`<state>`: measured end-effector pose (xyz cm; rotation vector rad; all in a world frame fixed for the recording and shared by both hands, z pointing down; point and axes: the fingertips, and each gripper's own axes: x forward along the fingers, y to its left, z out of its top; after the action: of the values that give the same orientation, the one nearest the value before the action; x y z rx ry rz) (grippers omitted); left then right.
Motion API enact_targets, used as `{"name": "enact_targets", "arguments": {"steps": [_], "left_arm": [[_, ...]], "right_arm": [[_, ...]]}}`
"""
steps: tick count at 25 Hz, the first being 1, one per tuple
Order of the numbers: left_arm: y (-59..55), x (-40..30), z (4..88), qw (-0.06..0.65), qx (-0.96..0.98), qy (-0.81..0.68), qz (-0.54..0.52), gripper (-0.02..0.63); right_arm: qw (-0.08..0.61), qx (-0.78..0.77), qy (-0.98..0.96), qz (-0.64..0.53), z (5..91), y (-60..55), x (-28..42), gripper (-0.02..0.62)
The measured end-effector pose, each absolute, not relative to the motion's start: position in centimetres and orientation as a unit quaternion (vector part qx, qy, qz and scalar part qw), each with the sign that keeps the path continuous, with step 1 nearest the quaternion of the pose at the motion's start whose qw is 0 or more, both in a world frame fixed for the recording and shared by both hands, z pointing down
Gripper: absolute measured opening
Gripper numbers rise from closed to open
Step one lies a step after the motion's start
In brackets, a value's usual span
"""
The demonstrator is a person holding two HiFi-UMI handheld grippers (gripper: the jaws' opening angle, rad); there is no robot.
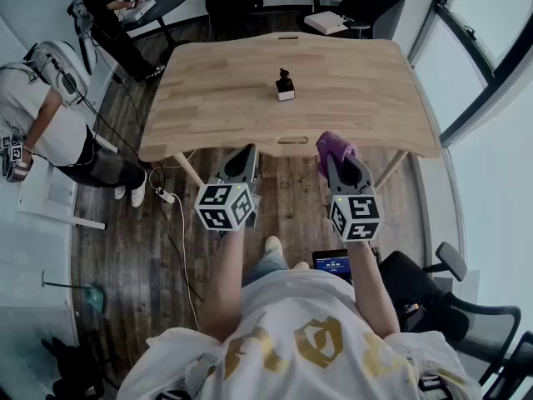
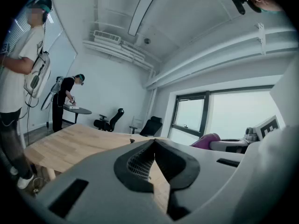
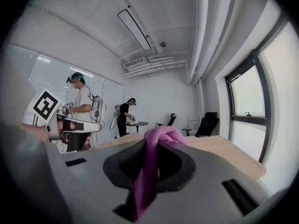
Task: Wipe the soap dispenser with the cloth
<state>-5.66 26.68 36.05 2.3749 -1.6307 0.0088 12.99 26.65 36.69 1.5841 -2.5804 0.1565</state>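
Right gripper (image 1: 342, 163) pinches bunched purple cloth (image 1: 335, 145) near the table (image 1: 208, 98) edge; left gripper (image 1: 246, 152) closed, empty; dark soap dispenser (image 1: 285, 84) mid-table.

**Room contents, other than my work**

Pale wooden table (image 1: 208, 98) ahead of me, with a slot at its near and far edges. Black office chairs (image 1: 229, 2) beyond it. Round dark side table (image 1: 171, 1) far left, one person (image 1: 104, 11) standing at it. Second person (image 1: 46, 111) to my left. White power strip (image 1: 164, 196) on the plank floor (image 1: 125, 257). Dark chair (image 1: 466, 307) at my right.

free: tabletop (image 1: 208, 98) open either side | obstacle: soap dispenser (image 1: 285, 85) alone mid-table
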Motion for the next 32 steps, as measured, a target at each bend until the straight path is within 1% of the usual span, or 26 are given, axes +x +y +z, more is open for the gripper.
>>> {"name": "enact_targets", "arguments": {"steps": [9, 14, 23, 28, 32], "left_arm": [[26.4, -4.7, 36.6, 0.136, 0.82, -0.556, 0.011, 0.009], [26.6, -4.7, 36.6, 0.135, 0.819, -0.558, 0.017, 0.009], [26.2, -4.7, 36.4, 0.132, 0.816, -0.563, 0.021, 0.009], [24.0, -3.3, 36.8, 0.13, 0.821, -0.554, 0.031, 0.009], [21.2, -3.4, 37.8, 0.139, 0.82, -0.554, 0.03, 0.009]], "right_arm": [[0.056, 0.521, -0.85, 0.055, 36.7, 26.9, 13.5, 0.051], [0.028, 0.521, -0.849, 0.081, 36.4, 27.0, 14.2, 0.051], [0.028, 0.515, -0.853, 0.083, 36.8, 27.1, 14.6, 0.051], [0.024, 0.514, -0.853, 0.084, 36.8, 24.8, 15.6, 0.052], [0.037, 0.513, -0.853, 0.085, 37.8, 21.5, 15.5, 0.052]]}}
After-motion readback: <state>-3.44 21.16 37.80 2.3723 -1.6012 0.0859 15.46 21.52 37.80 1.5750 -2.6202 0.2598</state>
